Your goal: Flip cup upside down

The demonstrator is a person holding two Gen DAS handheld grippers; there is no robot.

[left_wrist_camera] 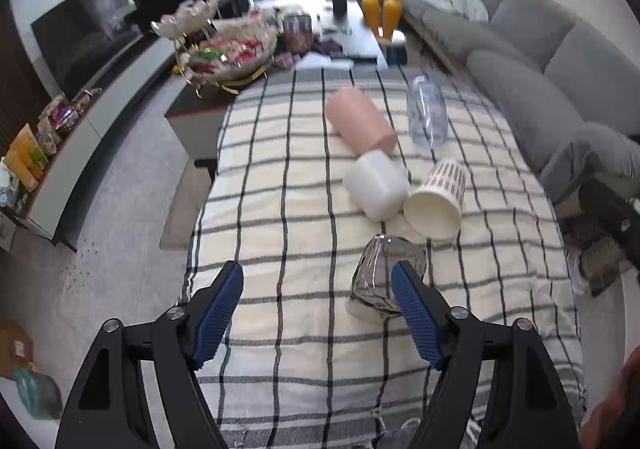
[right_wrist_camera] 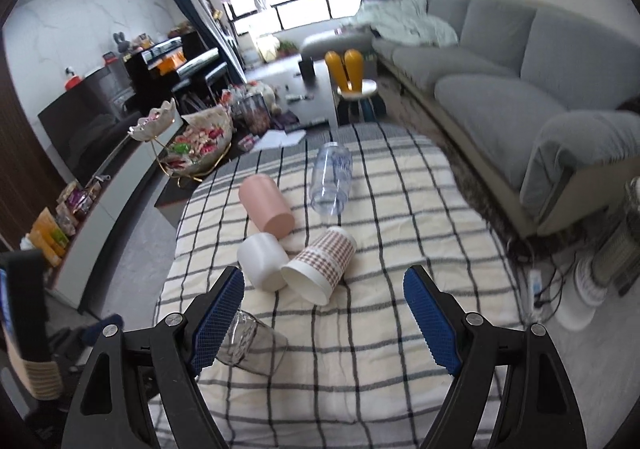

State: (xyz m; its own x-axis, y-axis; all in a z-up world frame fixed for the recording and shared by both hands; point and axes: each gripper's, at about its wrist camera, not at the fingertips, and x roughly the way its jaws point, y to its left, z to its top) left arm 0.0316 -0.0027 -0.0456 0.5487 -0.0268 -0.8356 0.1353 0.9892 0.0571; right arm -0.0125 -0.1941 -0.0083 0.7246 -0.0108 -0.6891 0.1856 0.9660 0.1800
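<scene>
left wrist view: left gripper (left_wrist_camera: 318, 291) spread wide over the checked cloth (left_wrist_camera: 280, 185), nothing held. its right blue pad (left_wrist_camera: 414, 313) sits just beside the clear glass cup (left_wrist_camera: 378, 277); cannot tell if it touches. the glass cup lies on its side, nearest of the cups. just beyond the glass cup lies the patterned paper cup (left_wrist_camera: 436, 201) with its open mouth facing the camera, and the white cup (left_wrist_camera: 376, 185) touches it on its left. pink cup (left_wrist_camera: 360, 121) lies past the white cup, clear plastic bottle (left_wrist_camera: 426, 111) to the right of the pink cup, all on their sides. right wrist view: right gripper (right_wrist_camera: 324, 299) also wide open and empty above the cloth, glass cup (right_wrist_camera: 252, 345) partly behind its left pad (right_wrist_camera: 218, 319). grey sofa (right_wrist_camera: 500, 61) far right of the cups.
</scene>
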